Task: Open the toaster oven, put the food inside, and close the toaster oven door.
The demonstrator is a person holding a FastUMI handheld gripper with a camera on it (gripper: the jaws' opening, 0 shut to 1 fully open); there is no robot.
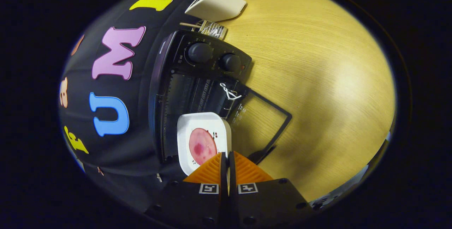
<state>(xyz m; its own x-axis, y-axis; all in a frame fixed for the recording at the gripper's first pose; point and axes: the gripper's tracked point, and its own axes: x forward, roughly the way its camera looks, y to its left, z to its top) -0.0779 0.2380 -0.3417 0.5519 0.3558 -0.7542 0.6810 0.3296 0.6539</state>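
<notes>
My gripper (227, 162) pinches the rim of a white square plate (197, 126), both fingers pressed on its edge with almost no gap between them. On the plate I see a round pink slice of meat (202, 146). The plate sits at the mouth of the black toaster oven (197, 80), whose glass door (261, 123) lies folded open on the wooden table (317, 80). Beyond the oven's two knobs (215, 58) lies a white box (216, 5).

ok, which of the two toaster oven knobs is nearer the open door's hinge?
The knob beside the small red indicator light, next to the wooden table. The other knob sits farther along the control panel, toward the booth wall.
</notes>
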